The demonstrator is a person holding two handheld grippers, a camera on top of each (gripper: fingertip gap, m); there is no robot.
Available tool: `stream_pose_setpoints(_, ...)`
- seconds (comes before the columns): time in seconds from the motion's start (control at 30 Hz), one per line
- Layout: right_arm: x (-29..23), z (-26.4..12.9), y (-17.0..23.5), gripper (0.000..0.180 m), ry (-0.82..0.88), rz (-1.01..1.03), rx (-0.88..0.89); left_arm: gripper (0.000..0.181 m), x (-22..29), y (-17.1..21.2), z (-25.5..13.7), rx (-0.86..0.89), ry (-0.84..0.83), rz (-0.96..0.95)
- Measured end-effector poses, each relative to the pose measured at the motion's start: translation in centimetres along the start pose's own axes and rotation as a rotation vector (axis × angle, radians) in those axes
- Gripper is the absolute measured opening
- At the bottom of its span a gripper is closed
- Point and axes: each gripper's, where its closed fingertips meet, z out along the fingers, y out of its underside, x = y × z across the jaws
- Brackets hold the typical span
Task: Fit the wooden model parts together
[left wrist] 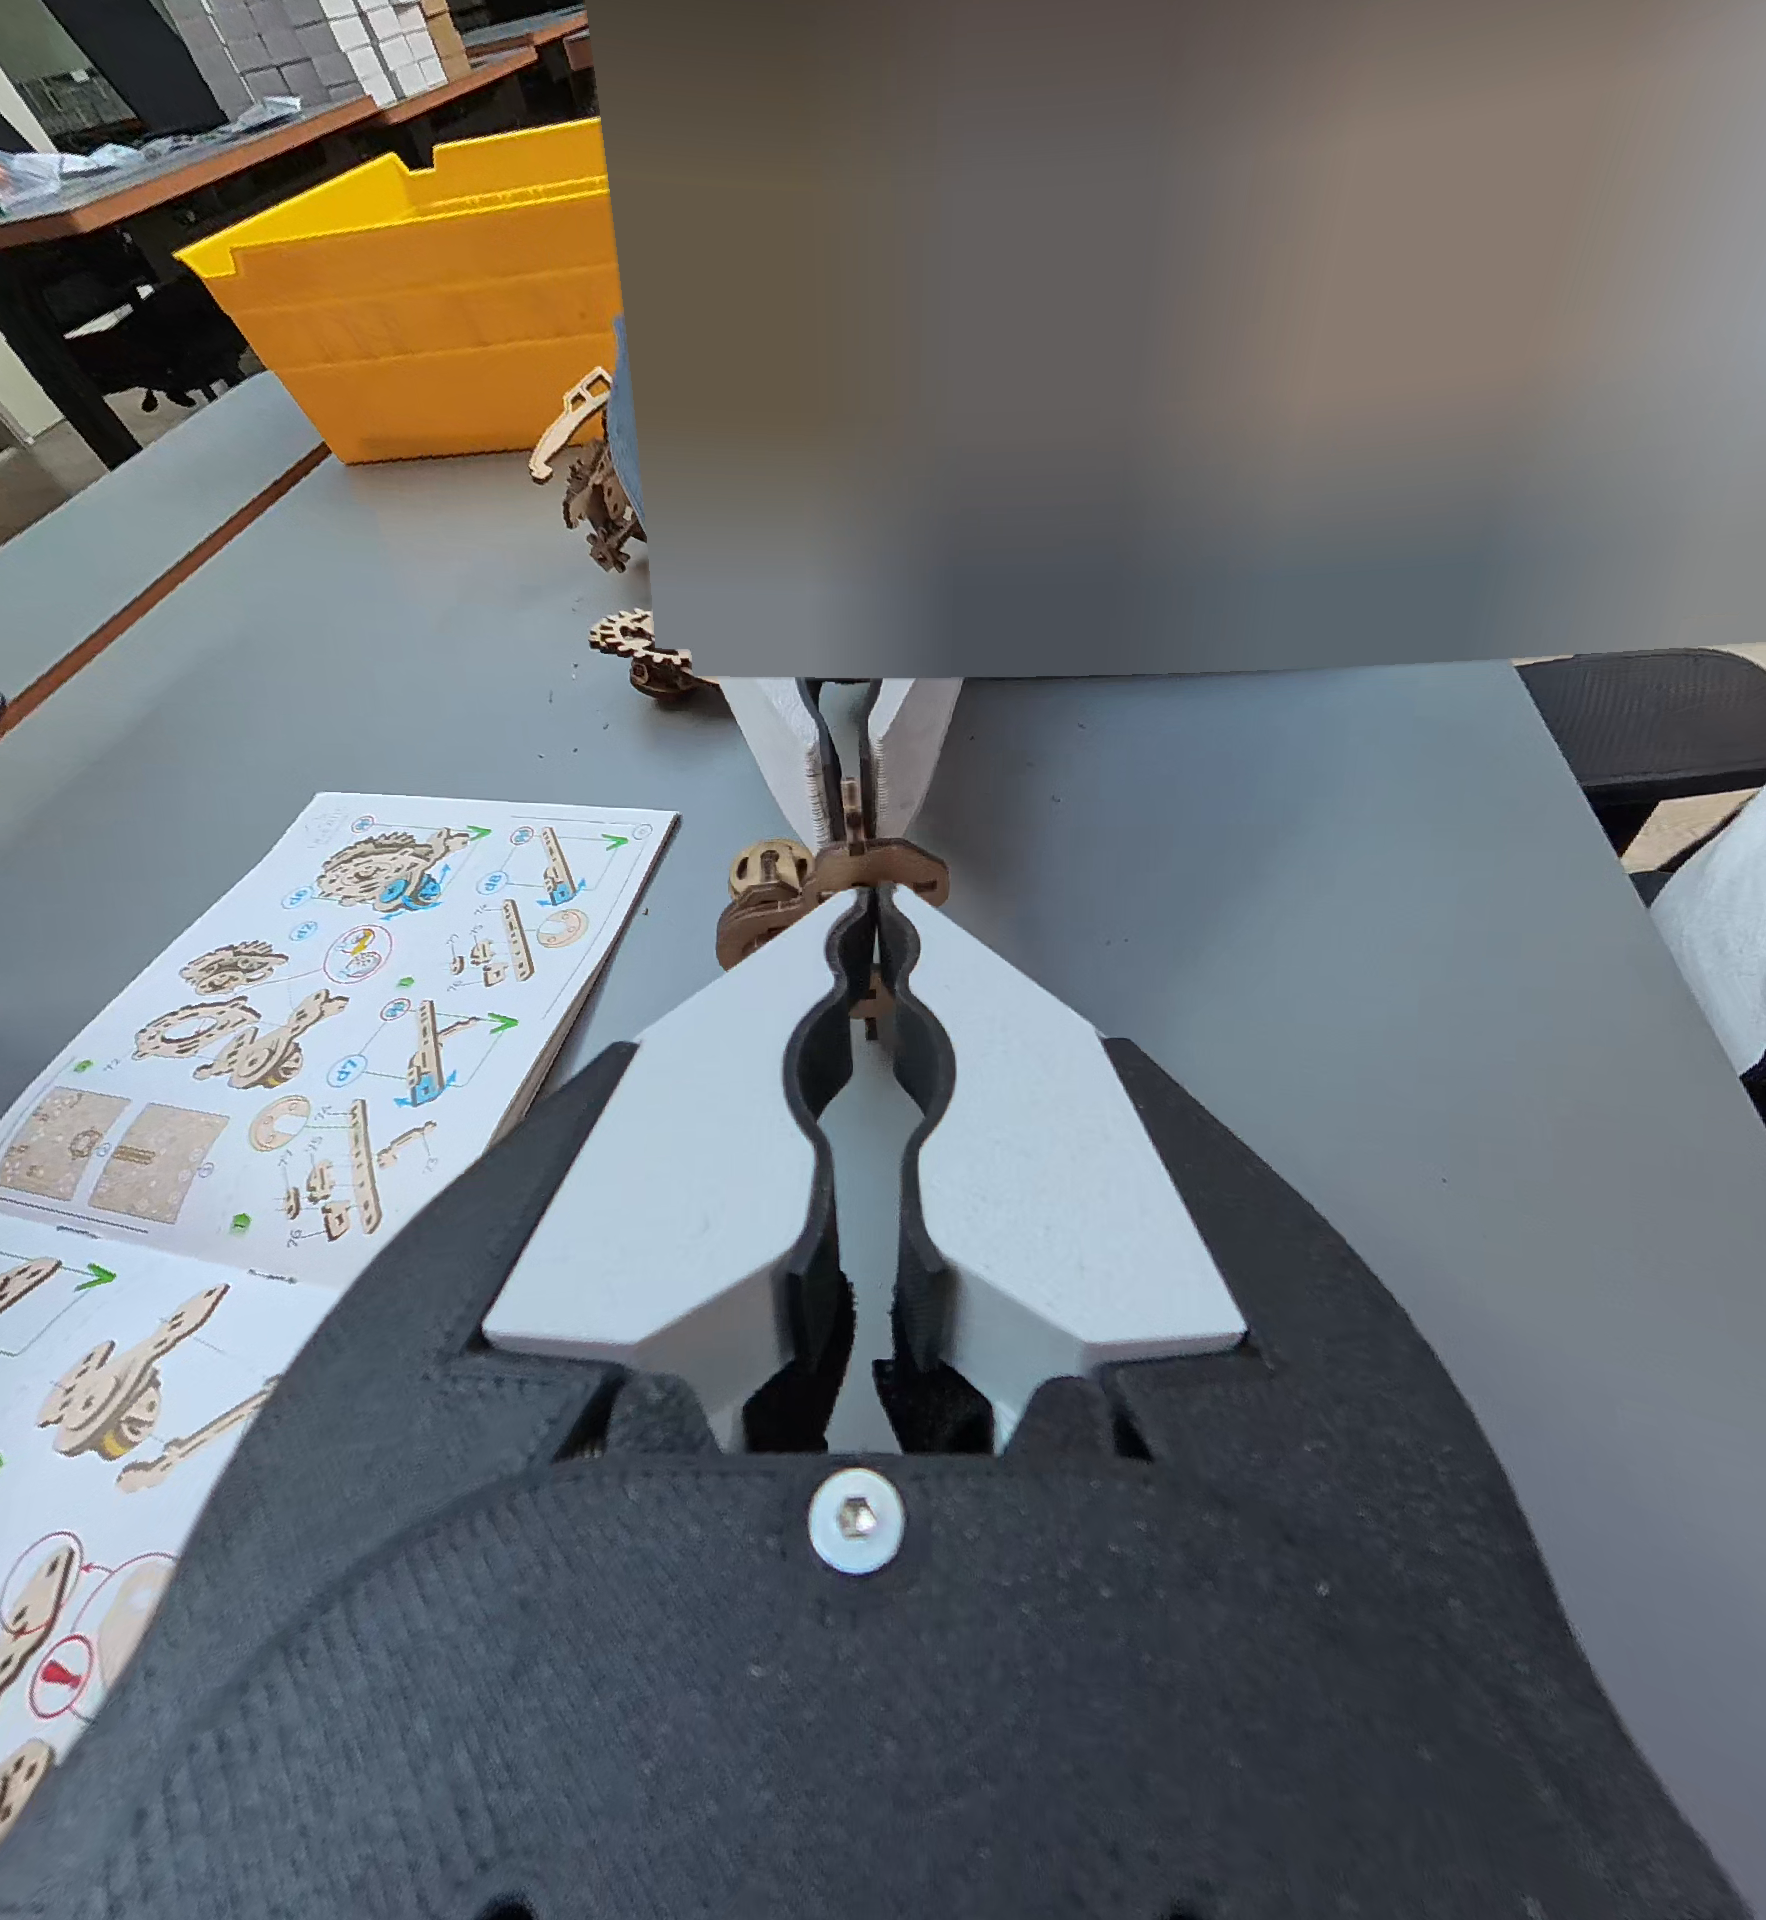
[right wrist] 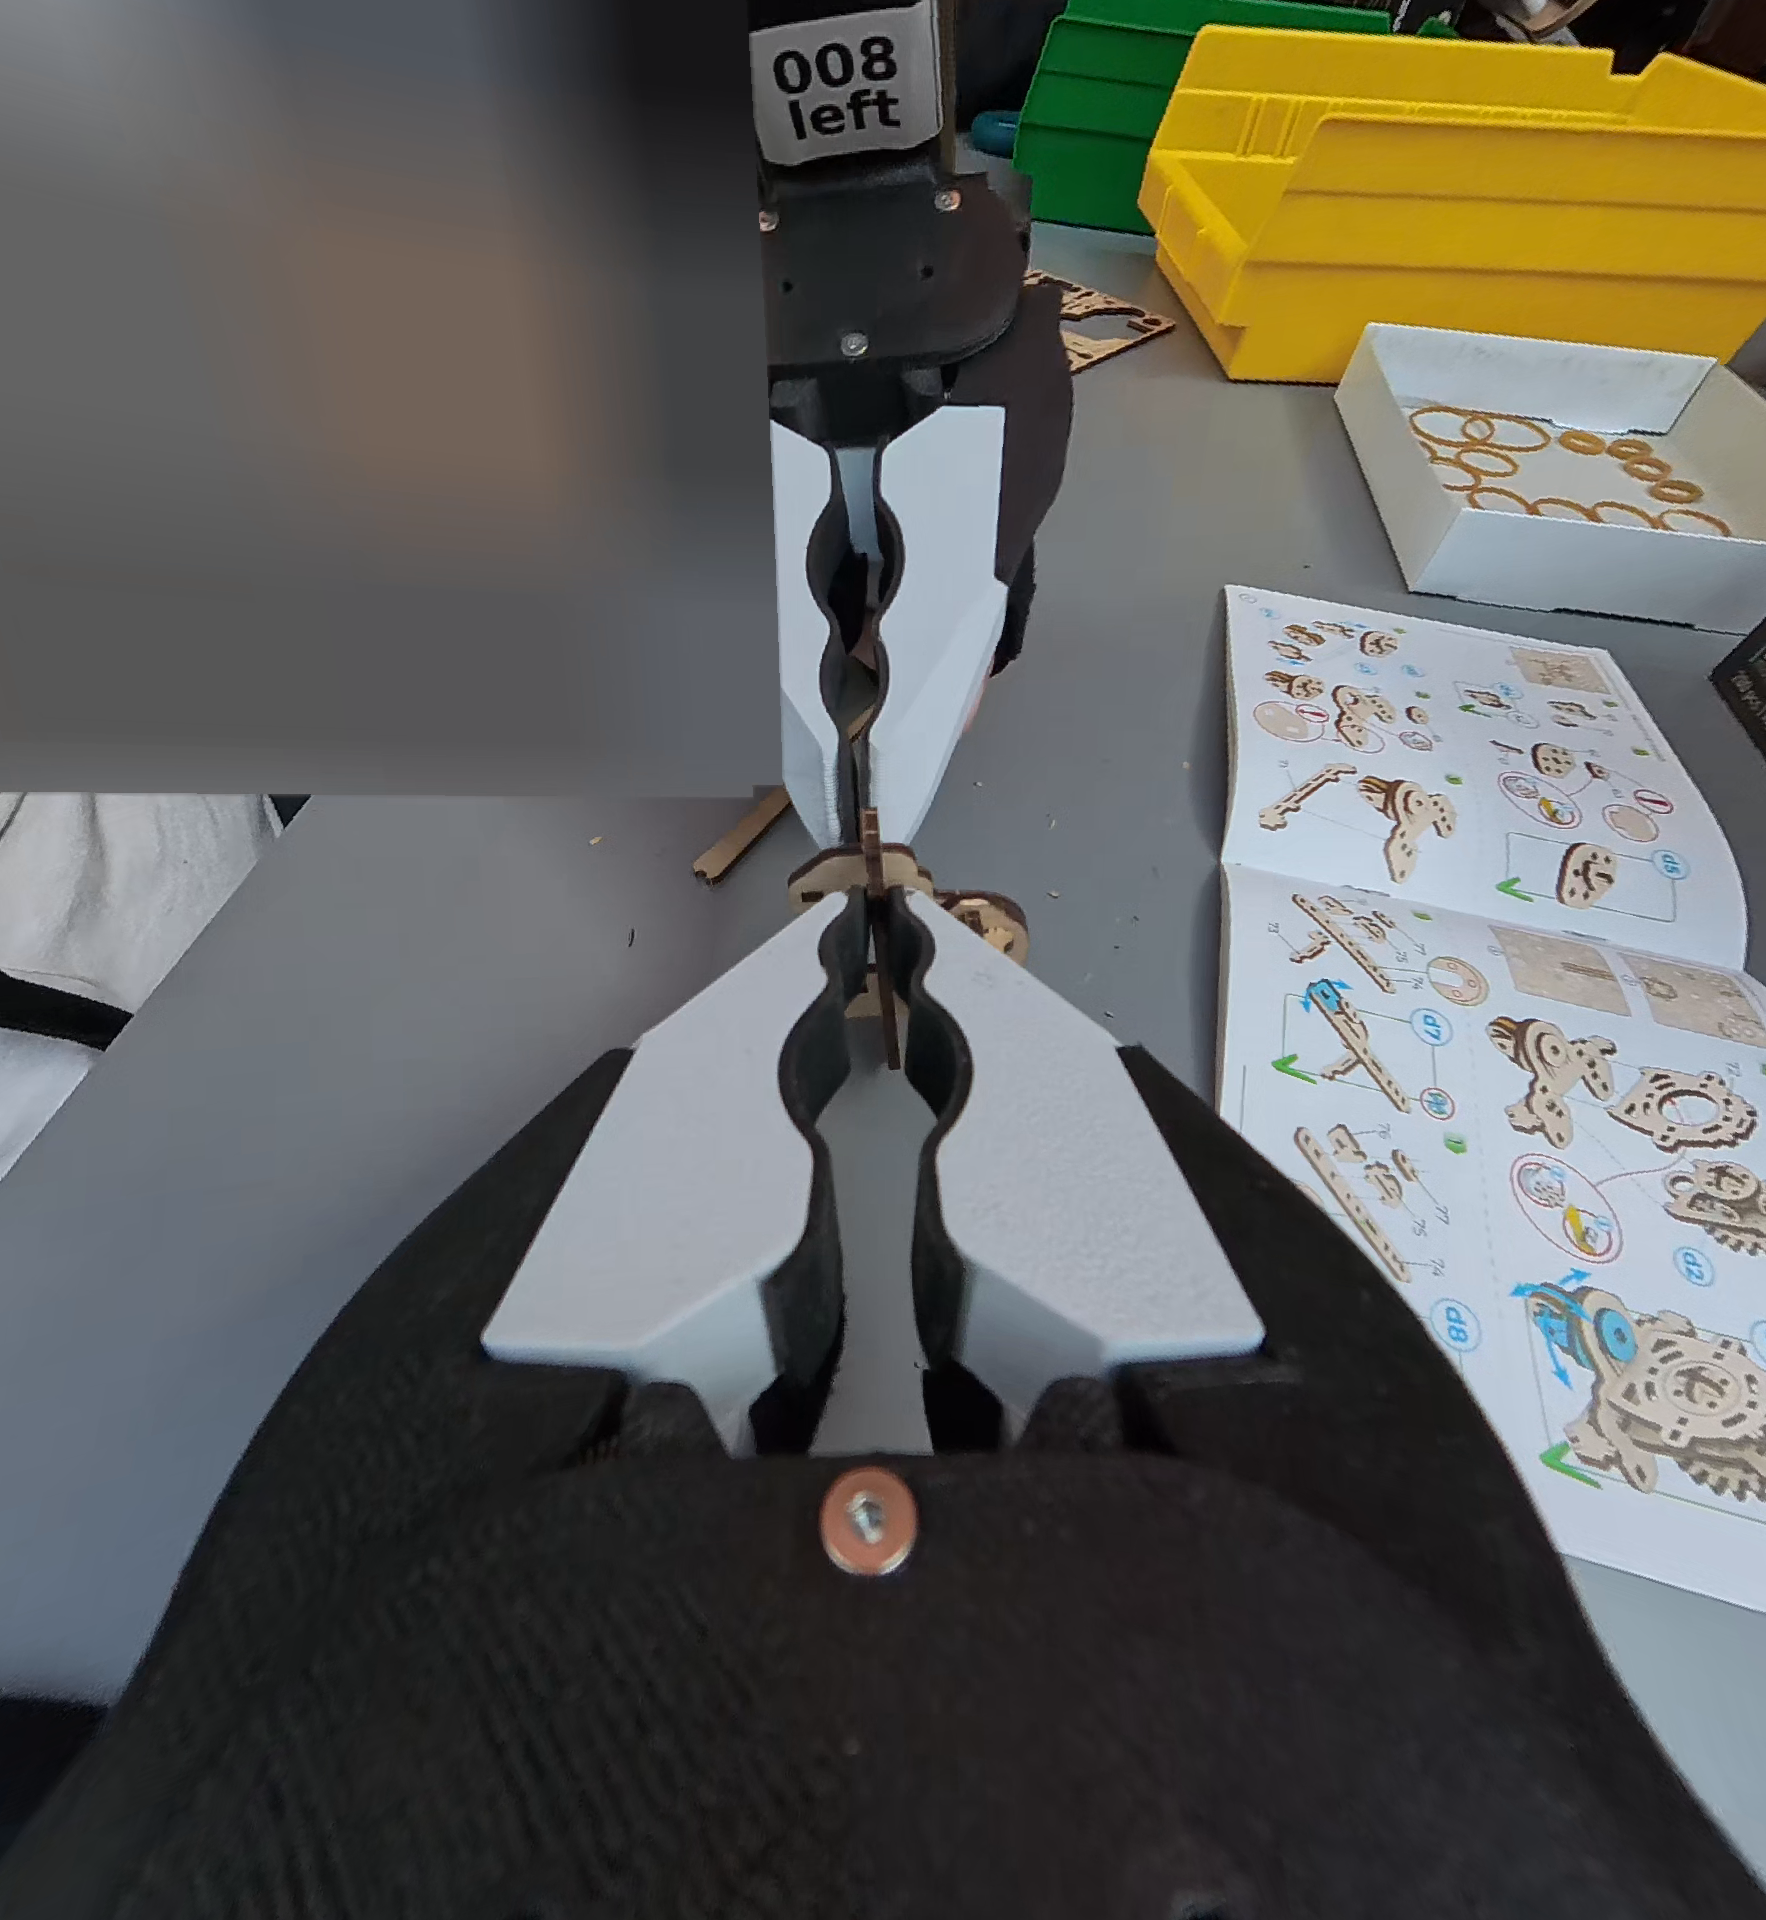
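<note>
My two grippers meet tip to tip above the grey table [left wrist: 1274, 987]. A flat lobed wooden plate [left wrist: 884, 871] sits crosswise between the tips; it also shows in the right wrist view [right wrist: 837, 875]. A thin wooden strip [right wrist: 887, 997] stands edge-on through the plate. My right gripper [right wrist: 868, 909] is shut on this strip. In the left wrist view the right gripper [left wrist: 851, 831] comes down from above with the strip [left wrist: 851, 805] in its pads. My left gripper [left wrist: 871, 899] is shut on the wooden part [left wrist: 871, 1003] on the plate's near side. In the right wrist view the left gripper [right wrist: 853, 816] reaches in from the far side.
A round wooden subassembly [left wrist: 765, 894] lies just left of the tips. The open instruction booklet [left wrist: 339, 1018] [right wrist: 1533, 1039] lies beside it. Yellow bins [right wrist: 1481, 208], a green bin [right wrist: 1097, 114], a white box of wooden rings [right wrist: 1544, 488], loose gears [left wrist: 640, 644] and a wooden stick [right wrist: 739, 847] stand around. Left and right tips are no more than a few centimetres apart.
</note>
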Motion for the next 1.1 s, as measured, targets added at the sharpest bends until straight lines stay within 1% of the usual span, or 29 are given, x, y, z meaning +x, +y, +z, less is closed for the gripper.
stream_pose_setpoints(0.17, 0.1, -0.5, 0.4, 0.001, 0.007, 0.004, 0.002, 0.0, -0.5, -0.2, 0.0, 0.014, -0.043, 0.004)
stream_pose_setpoints(0.23, 0.3, -0.5, 0.4, 0.001, 0.011, 0.014, 0.007, 0.005, -0.5, -0.5, -0.4, 0.04, -0.035, -0.031)
stream_pose_setpoints(0.27, 0.3, -0.5, 0.4, 0.001, 0.009, 0.018, 0.008, 0.01, -0.5, -0.6, -0.5, 0.051, -0.027, -0.058)
stream_pose_setpoints(0.3, 0.3, -0.4, 0.3, 0.001, 0.012, 0.017, 0.009, 0.019, -0.5, -0.7, -0.5, 0.054, -0.02, -0.087)
stream_pose_setpoints(0.33, 0.2, -0.2, 0.3, 0.001, 0.013, 0.01, 0.01, 0.033, -0.5, -0.6, -0.3, 0.041, -0.012, -0.112)
stream_pose_setpoints(0.37, 0.0, 0.0, 0.2, 0.001, 0.008, 0.002, 0.009, 0.041, -0.4, -0.3, 0.0, 0.014, -0.005, -0.122)
stream_pose_setpoints(0.4, 0.0, 0.1, 0.2, 0.001, 0.013, -0.003, 0.01, 0.045, -0.3, -0.1, 0.3, -0.005, -0.001, -0.116)
stream_pose_setpoints(0.43, 0.0, 0.2, 0.1, 0.001, 0.009, -0.006, 0.009, 0.045, -0.3, -0.2, 0.5, -0.004, -0.009, -0.096)
stream_pose_setpoints(0.47, -0.2, 0.2, 0.1, 0.002, 0.002, -0.005, 0.009, 0.039, -0.4, -0.2, 0.7, -0.004, -0.026, -0.066)
stream_pose_setpoints(0.57, -0.1, 0.1, 0.2, 0.003, 0.01, -0.004, 0.012, 0.034, -0.5, -0.2, 0.7, -0.004, -0.051, -0.011)
stream_pose_setpoints(0.6, 0.1, 0.1, 0.2, 0.003, 0.02, -0.004, 0.011, 0.025, -0.4, -0.3, 0.6, 0.0, -0.051, -0.002)
stream_pose_setpoints(0.7, 0.1, 0.0, 0.3, 0.002, 0.011, 0.009, 0.015, 0.026, -0.4, -0.3, 0.5, 0.005, -0.061, 0.012)
stream_pose_setpoints(0.8, -0.1, 0.0, 0.3, 0.001, -0.002, 0.008, 0.015, 0.038, 0.0, -0.6, 0.2, 0.035, -0.057, 0.054)
stream_pose_setpoints(1.0, -0.1, 0.1, 0.2, 0.001, -0.003, 0.0, 0.015, 0.026, 0.1, -0.3, 0.6, 0.013, -0.065, 0.132)
stream_pose_setpoints(1.1, -0.2, -0.1, 0.3, 0.005, -0.007, 0.005, 0.018, 0.026, 0.0, -0.3, 0.6, 0.01, -0.081, 0.148)
